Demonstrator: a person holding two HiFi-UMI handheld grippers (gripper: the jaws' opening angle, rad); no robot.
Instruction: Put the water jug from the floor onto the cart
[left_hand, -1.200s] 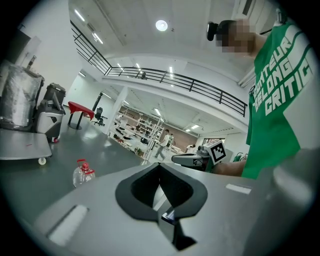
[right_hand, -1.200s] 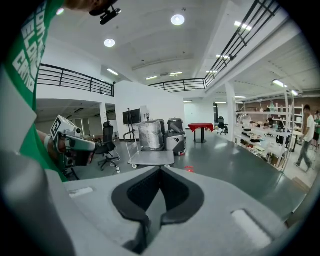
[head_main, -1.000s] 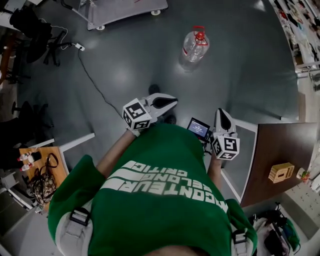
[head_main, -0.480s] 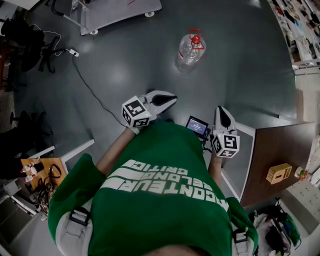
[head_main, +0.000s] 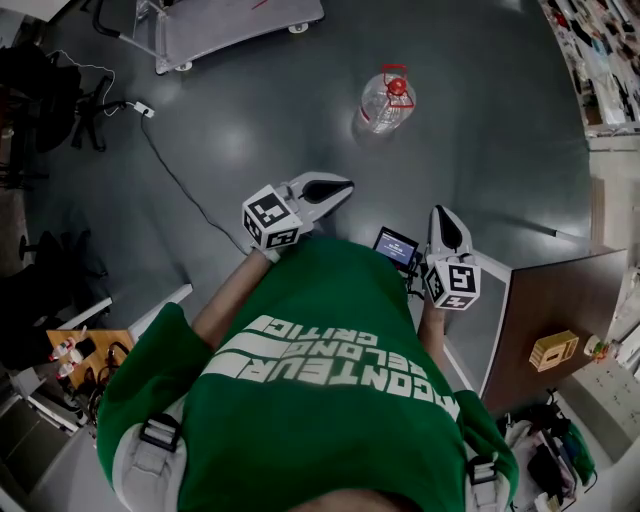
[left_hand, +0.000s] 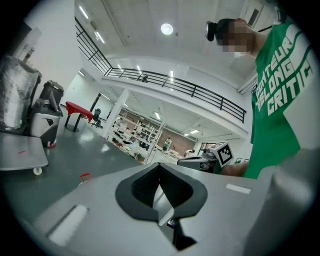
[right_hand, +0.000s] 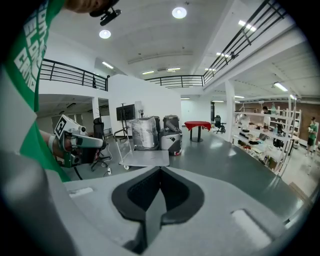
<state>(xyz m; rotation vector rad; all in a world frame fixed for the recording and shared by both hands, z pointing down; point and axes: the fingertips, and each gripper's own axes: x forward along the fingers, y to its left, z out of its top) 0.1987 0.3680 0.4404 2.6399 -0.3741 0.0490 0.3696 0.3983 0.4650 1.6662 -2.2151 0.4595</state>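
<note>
Grey polished floor (head_main: 260, 130) all round, with water jug (head_main: 385, 100) upright at twelve o'clock, well apart from flat cart (head_main: 240, 22) at eleven. Off to the sides: black cable (head_main: 175, 175) at ten, brown table (head_main: 545, 310) bearing wooden block (head_main: 553, 350) at four. Left gripper (head_main: 345, 185) and right gripper (head_main: 440, 212) both clenched, empty, near the green shirt (head_main: 330, 380).

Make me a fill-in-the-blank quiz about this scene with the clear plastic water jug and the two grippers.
The clear plastic water jug with a red cap stands on the grey ___. The left gripper and the right gripper both have their jaws ___. The person wears a ___ shirt.
Missing words: floor; shut; green.
</note>
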